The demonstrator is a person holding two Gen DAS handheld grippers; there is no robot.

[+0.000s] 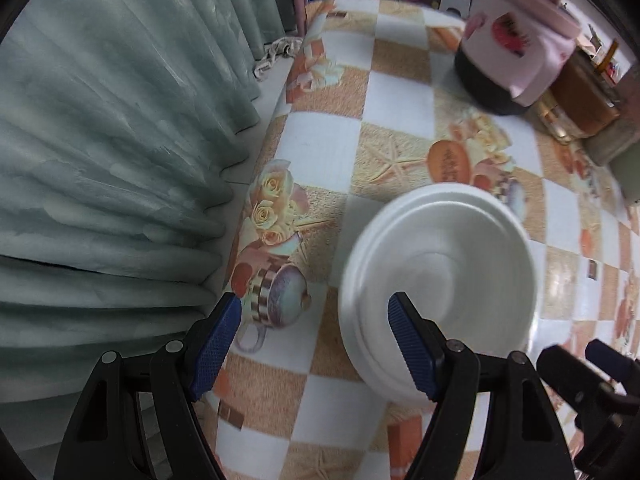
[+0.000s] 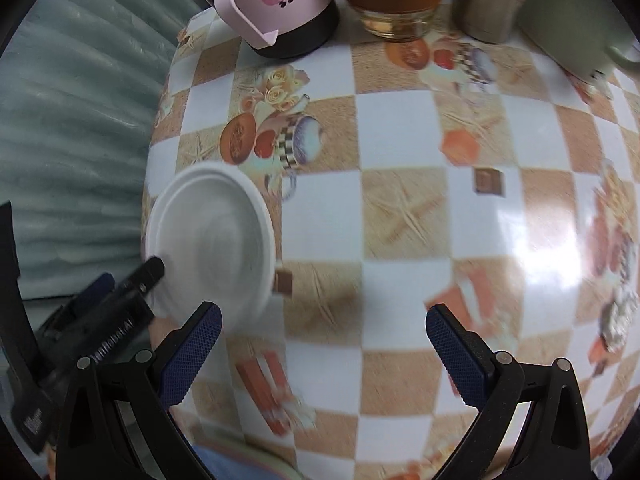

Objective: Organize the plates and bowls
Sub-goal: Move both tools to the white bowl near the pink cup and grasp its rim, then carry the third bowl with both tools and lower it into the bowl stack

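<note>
On the glossy checkered tablecloth (image 2: 400, 140) sits a round white bowl (image 1: 440, 276); both ribbed-padded tongs gape empty.

My right finger (image 1: 412, 344) hides part of the bowl (image 1: 440, 272) rim; the pink jug (image 2: 276, 0) and glass (image 2: 396, 4) are cut at the top edge; the tablecloth (image 2: 400, 208) print is blurred.

So the stacked bowls (image 2: 212, 240) sit on the table (image 2: 400, 208) near its left edge, curtain (image 2: 80, 140) just beyond. Mug (image 2: 276, 4), glass cup (image 2: 394, 0) and a canister (image 2: 486, 4) line up along the far side.
</note>
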